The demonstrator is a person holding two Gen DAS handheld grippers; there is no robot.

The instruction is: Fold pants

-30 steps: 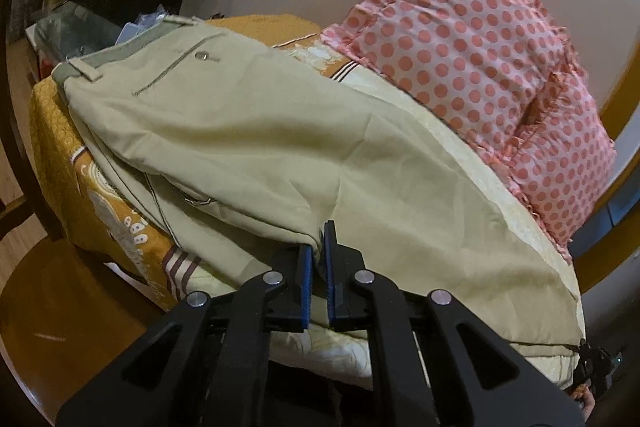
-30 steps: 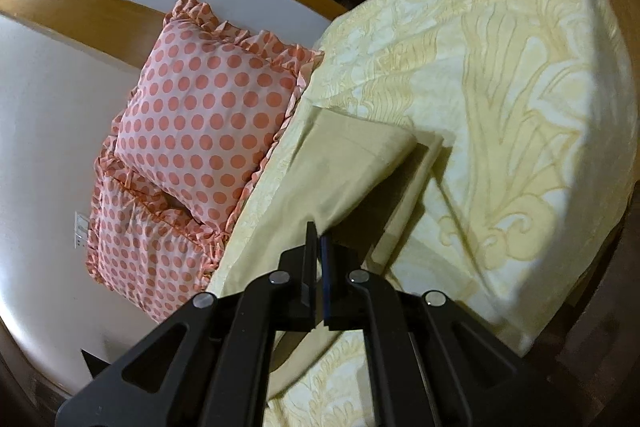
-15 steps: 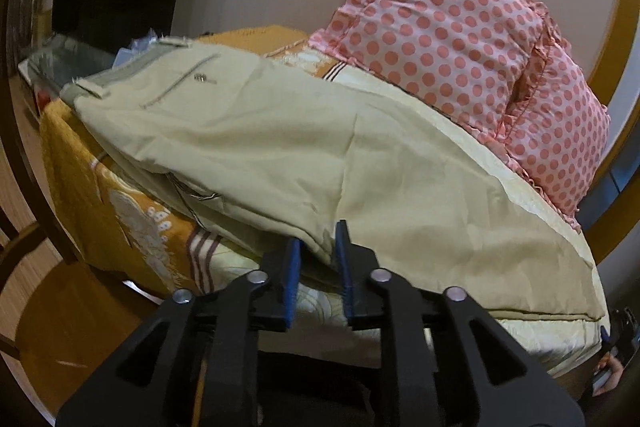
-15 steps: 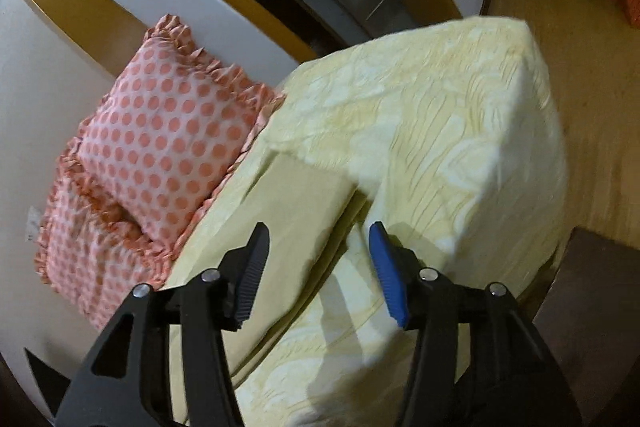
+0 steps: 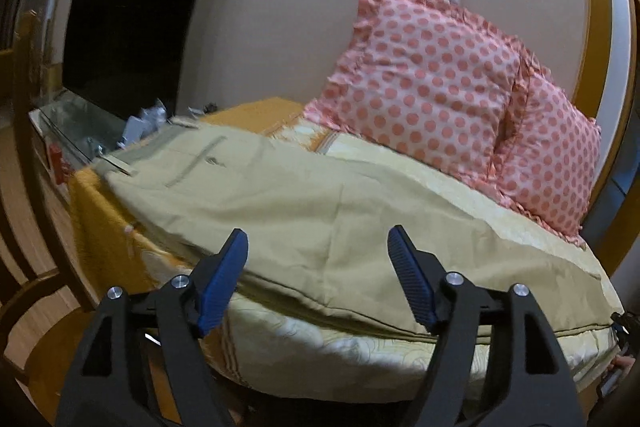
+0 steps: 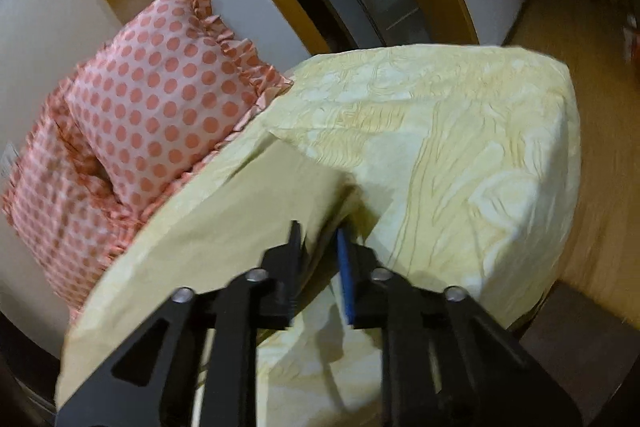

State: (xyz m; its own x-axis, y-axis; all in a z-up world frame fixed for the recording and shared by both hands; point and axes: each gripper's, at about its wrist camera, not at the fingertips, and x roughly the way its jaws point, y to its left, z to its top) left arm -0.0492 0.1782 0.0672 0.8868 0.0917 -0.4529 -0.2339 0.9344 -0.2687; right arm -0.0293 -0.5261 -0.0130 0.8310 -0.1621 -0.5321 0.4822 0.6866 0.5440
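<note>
Khaki pants point(image 5: 304, 203) lie lengthwise on the bed, folded leg over leg, waistband and back pocket at the far left. My left gripper point(image 5: 318, 267) is wide open and empty, held back from the pants' near edge. In the right wrist view the leg end of the pants point(image 6: 240, 203) lies beside the pillows. My right gripper point(image 6: 320, 247) has its jaws narrowed around the hem edge with a small gap left between them; the cloth looks lifted there. The view is blurred.
Two pink polka-dot pillows point(image 5: 432, 87) lean on the wall behind the pants. The bed has a pale yellow cover point(image 6: 460, 147) and an orange sheet point(image 5: 96, 223). A glass shelf with clutter point(image 5: 88, 131) and a dark screen point(image 5: 132, 31) stand at left. Wooden floor point(image 6: 600, 107) lies beyond the bed.
My left gripper let go of the pants' edge, opened wide and drew back. My right gripper opened half a second ago and has now closed in on the hem.
</note>
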